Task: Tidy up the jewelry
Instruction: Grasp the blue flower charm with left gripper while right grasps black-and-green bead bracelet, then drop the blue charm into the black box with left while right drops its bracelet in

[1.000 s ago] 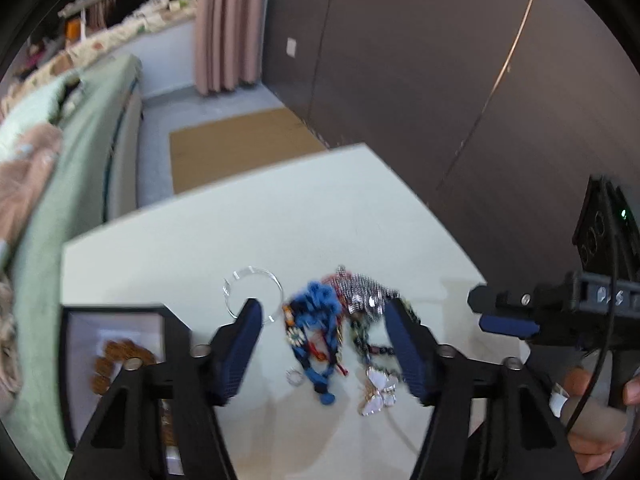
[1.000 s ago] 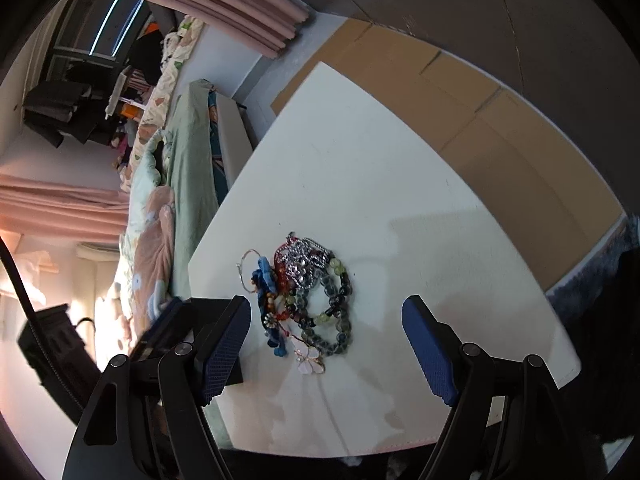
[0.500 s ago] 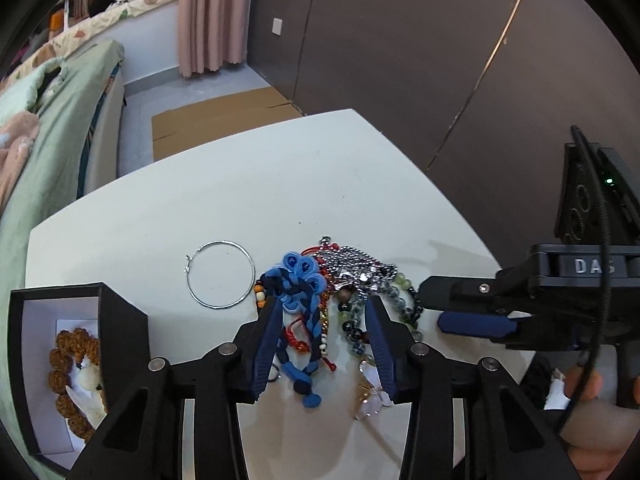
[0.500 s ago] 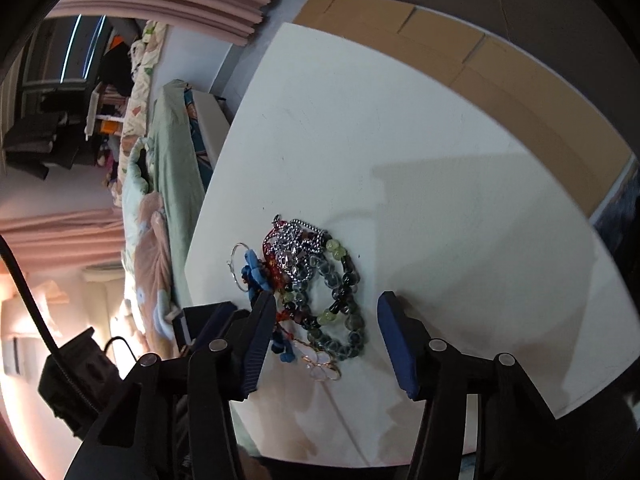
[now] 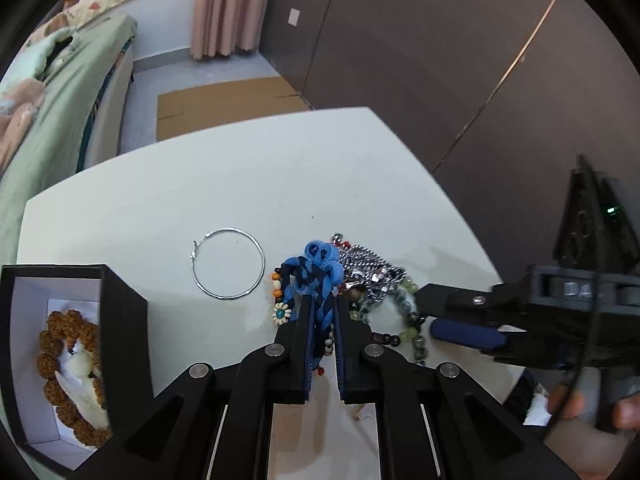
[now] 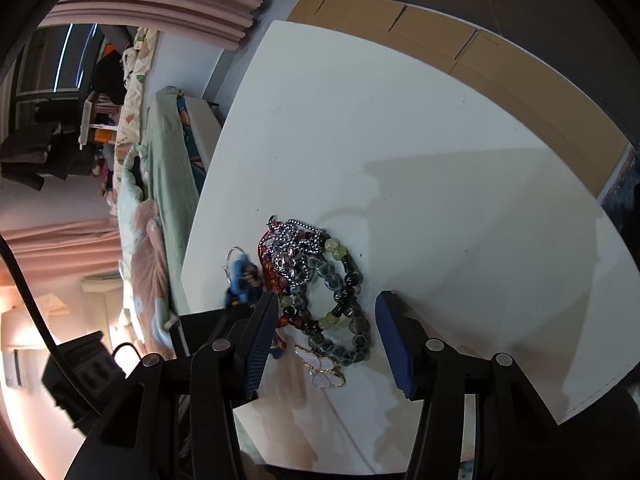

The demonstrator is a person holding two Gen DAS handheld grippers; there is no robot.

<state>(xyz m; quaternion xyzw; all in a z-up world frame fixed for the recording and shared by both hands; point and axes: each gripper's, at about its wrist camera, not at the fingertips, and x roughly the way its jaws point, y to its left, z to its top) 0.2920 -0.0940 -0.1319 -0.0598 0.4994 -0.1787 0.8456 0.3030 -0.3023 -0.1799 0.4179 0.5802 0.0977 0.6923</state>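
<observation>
A pile of jewelry lies on the white table [image 5: 248, 184]. My left gripper [image 5: 321, 320] is shut on a blue braided fabric bracelet [image 5: 318, 276] at the pile's left side. A silver chain [image 5: 368, 270], green and dark bead bracelets [image 6: 340, 304] and a butterfly brooch [image 6: 324, 370] lie beside it. A silver hoop [image 5: 228, 268] lies apart, left of the pile. My right gripper [image 6: 326, 338] is open, its fingers either side of the bead bracelets, just above them. It also shows in the left wrist view [image 5: 466, 330].
An open black box [image 5: 60, 356] holding a brown bead bracelet stands at the table's left front. A green sofa [image 5: 60, 92] is beyond the table's left edge. A dark wall and cardboard on the floor [image 5: 224, 104] lie behind the table.
My left gripper has closed from wide open onto the blue bracelet. My right gripper has narrowed and moved in closer over the bead bracelets.
</observation>
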